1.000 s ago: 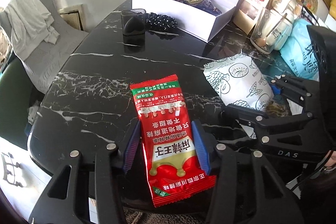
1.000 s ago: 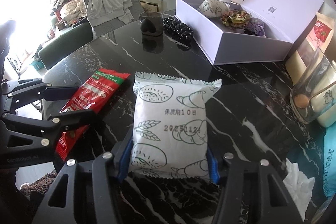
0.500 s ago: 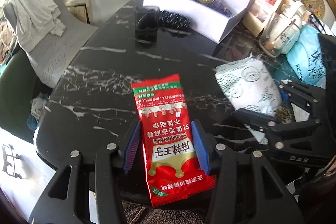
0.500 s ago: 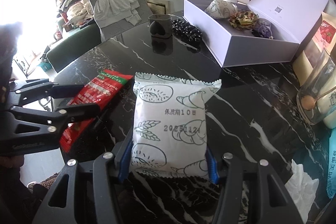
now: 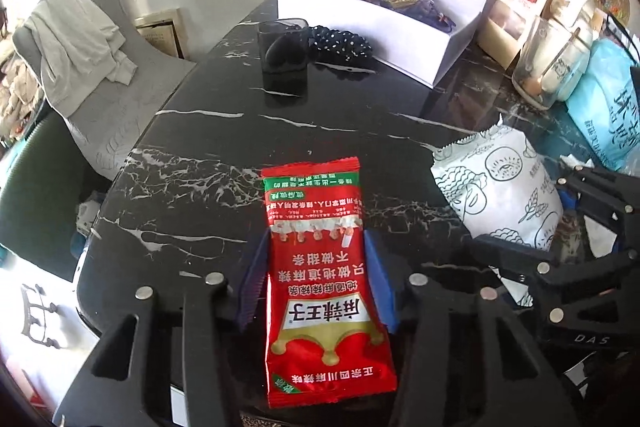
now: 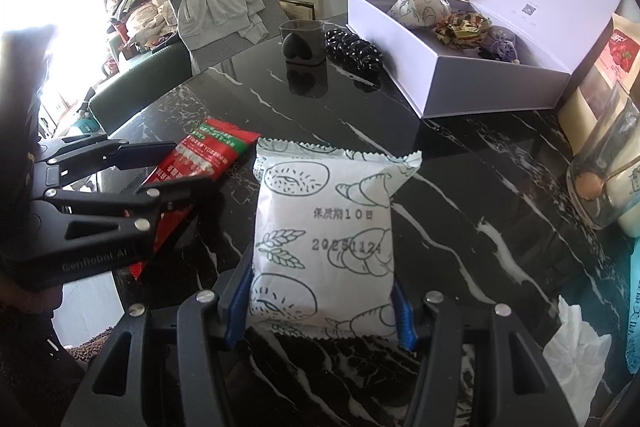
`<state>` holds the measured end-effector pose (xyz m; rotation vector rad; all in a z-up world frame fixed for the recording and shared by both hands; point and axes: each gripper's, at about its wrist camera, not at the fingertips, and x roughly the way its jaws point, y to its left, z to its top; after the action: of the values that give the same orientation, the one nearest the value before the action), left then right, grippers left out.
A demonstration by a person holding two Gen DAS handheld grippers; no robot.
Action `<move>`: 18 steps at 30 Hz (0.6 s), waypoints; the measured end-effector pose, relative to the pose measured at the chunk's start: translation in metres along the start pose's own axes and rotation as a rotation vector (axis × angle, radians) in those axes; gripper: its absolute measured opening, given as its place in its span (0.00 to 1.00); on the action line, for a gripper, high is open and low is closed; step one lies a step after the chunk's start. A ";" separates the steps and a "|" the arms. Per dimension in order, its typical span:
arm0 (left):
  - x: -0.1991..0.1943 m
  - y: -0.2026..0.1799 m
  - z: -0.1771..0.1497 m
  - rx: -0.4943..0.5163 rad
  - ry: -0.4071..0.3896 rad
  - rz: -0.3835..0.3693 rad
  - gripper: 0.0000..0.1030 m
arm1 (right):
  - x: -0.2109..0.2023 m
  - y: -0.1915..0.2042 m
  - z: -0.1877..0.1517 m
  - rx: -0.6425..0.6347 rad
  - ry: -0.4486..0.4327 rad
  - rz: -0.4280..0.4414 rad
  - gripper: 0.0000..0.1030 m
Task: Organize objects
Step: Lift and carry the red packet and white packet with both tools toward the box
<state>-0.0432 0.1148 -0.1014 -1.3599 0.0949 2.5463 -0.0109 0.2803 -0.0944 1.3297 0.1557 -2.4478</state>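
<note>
The left gripper's (image 5: 316,281) blue fingers (image 5: 253,281) had just been closing and gripped the red packet (image 5: 320,279) by both edges. The right gripper's (image 6: 320,301) fingers (image 6: 238,301) clamped the white packet (image 6: 324,243) likewise. Both packets hung above the black tabletop (image 5: 320,123), side by side. Beyond stood a dark cup (image 5: 283,47) and an open white box (image 6: 448,79) holding snacks.

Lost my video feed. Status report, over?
Left gripper shut on red snack packet. Right gripper shut on white bread packet. Open white box ahead, path clear.
</note>
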 end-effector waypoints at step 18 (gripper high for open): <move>-0.042 0.011 0.013 -0.020 -0.048 -0.032 0.42 | -0.021 0.007 0.020 -0.017 -0.063 0.006 0.56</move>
<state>-0.0338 0.0986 -0.0599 -1.2959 0.0393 2.5585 -0.0133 0.2740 -0.0653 1.2426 0.1563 -2.4741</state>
